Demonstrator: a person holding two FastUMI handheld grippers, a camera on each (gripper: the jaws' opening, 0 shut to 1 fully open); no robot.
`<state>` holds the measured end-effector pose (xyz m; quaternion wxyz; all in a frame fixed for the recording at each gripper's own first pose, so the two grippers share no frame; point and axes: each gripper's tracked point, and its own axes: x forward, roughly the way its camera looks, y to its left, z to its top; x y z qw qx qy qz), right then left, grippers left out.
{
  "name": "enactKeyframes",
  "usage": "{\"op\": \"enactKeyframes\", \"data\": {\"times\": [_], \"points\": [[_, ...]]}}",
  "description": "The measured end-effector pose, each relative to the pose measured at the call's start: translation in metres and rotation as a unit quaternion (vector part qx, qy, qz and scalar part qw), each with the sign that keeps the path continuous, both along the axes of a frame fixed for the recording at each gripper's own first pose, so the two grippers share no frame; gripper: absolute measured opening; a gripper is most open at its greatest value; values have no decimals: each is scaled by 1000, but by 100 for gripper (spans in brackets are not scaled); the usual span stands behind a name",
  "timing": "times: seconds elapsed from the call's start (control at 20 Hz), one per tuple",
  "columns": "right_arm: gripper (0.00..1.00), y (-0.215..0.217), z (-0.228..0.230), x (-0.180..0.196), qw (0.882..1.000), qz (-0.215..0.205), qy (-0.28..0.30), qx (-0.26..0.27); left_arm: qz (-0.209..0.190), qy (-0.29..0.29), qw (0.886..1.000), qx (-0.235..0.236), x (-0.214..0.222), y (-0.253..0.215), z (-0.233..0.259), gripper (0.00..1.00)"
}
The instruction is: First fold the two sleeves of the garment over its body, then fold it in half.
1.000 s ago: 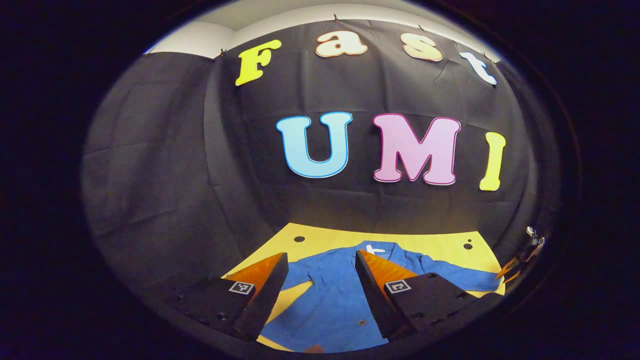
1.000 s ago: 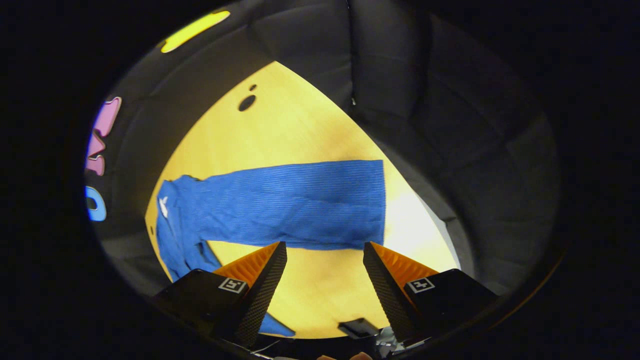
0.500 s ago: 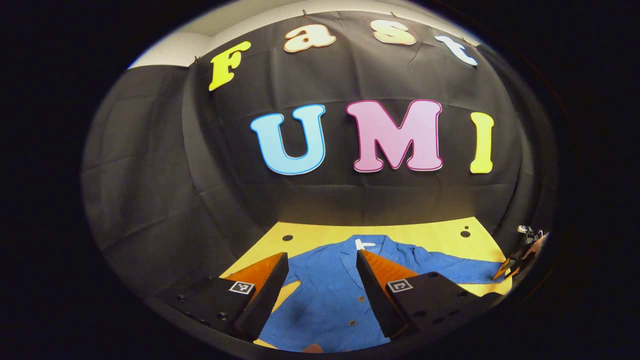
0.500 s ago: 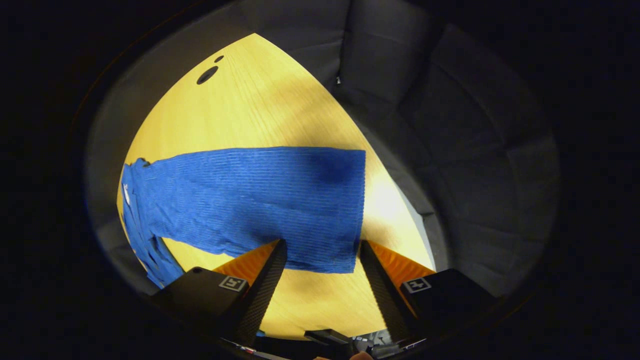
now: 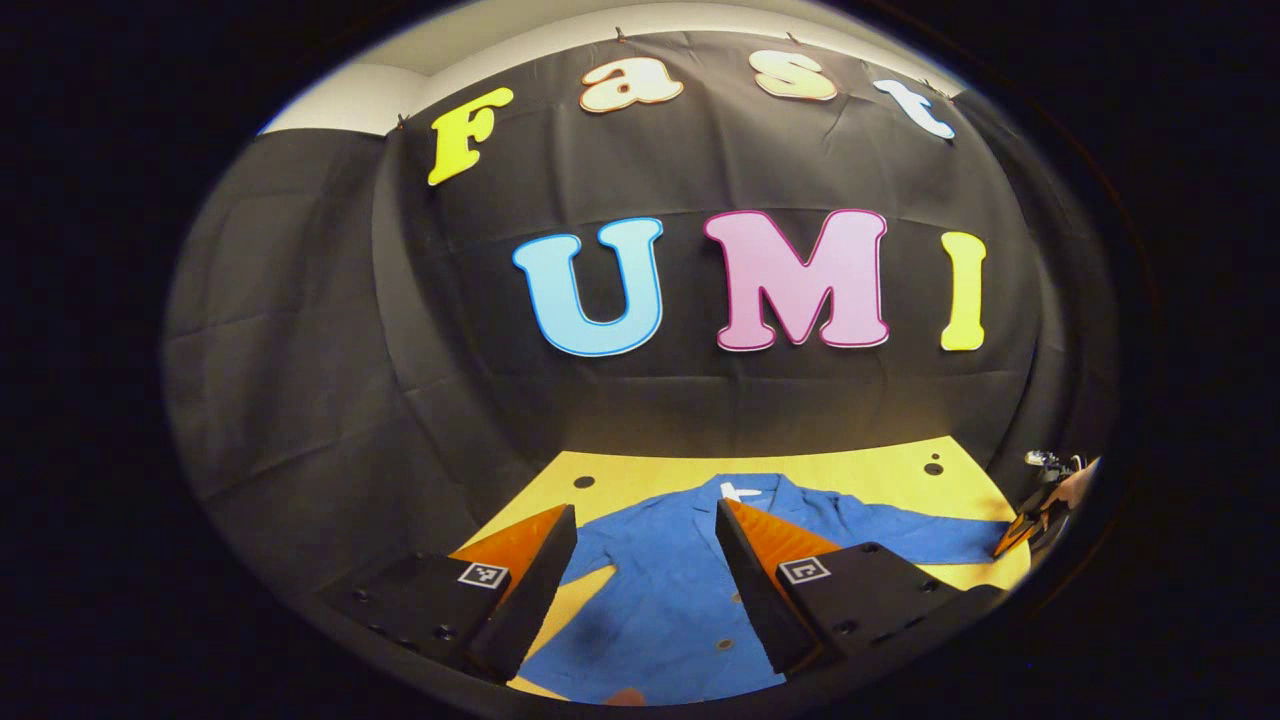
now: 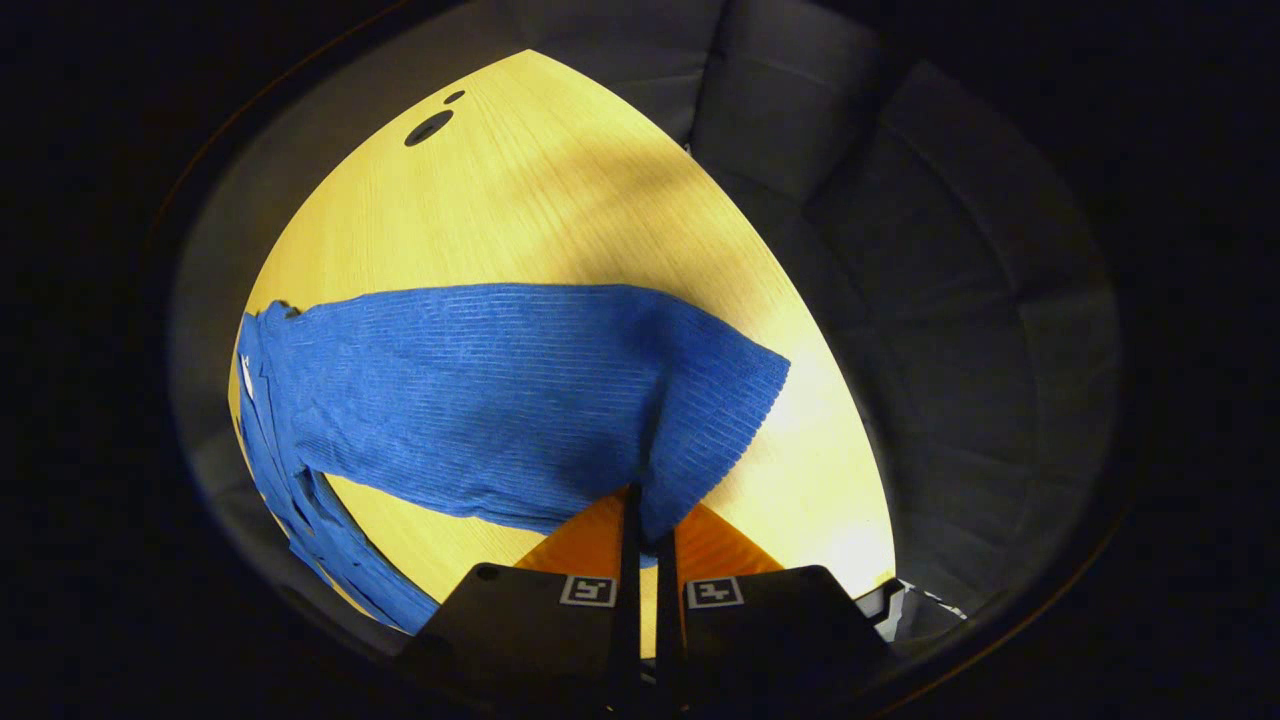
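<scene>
On the yellow wood table [image 6: 560, 200] a blue garment [image 5: 670, 590] lies flat, collar toward the booth wall, buttons up the front.

R gripper [image 6: 647, 520]: fingers closed tight together, both pinching the cuff end of the right sleeve [image 6: 500, 400]. Cuff edge is pulled up into a peak at the pinch w/ a crease running back from it; rest of the sleeve is flat on the wood. Sleeve runs straight out from the shoulder at frame left. Bare table on both long edges of the sleeve, more on the far side, up to two dark holes [image 6: 428, 127] near the back corner. Past the cuff, the table edge is near.

L gripper [image 5: 640, 545]: fingers spread wide, nothing between them, hovering above the garment's front, no contact visible. In left gripper view the R gripper [image 5: 1035, 510] sits at far right by the sleeve end, w/ a hand on it. Bare strip of table btwn collar and wall.
</scene>
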<state>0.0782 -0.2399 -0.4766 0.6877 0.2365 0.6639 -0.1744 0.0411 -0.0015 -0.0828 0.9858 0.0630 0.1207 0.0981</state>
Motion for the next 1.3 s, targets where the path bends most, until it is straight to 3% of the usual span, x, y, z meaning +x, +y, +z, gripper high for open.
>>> {"op": "enactKeyframes", "data": {"times": [0.1, 0.4, 0.75, 1.05, 1.1, 1.15, 1.3], "points": [[5, 2, 5, 2, 999, -23, -26, 6, 7, 3, 1000, 2, -9, 19, -3, 81], [5, 26, 75, 22, 991, -1, -127, -39, 24, 6, 999, -20, -27, 66, -14, 81], [5, 74, 238, 45, 950, 58, -279, -127, -11, -23, 999, -39, -16, 85, -6, 81], [5, 185, 348, 104, 900, 133, -384, -159, -22, -29, 997, -65, -13, 117, -15, 80], [0, 208, 361, 120, 894, 144, -394, -156, -19, -28, 997, -69, -13, 125, -19, 80], [5, 234, 371, 136, 890, 152, -403, -147, -15, -28, 997, -72, -15, 135, -20, 80], [4, 333, 367, 181, 886, 191, -412, -92, 7, -32, 997, -74, -19, 167, -20, 82]]}}
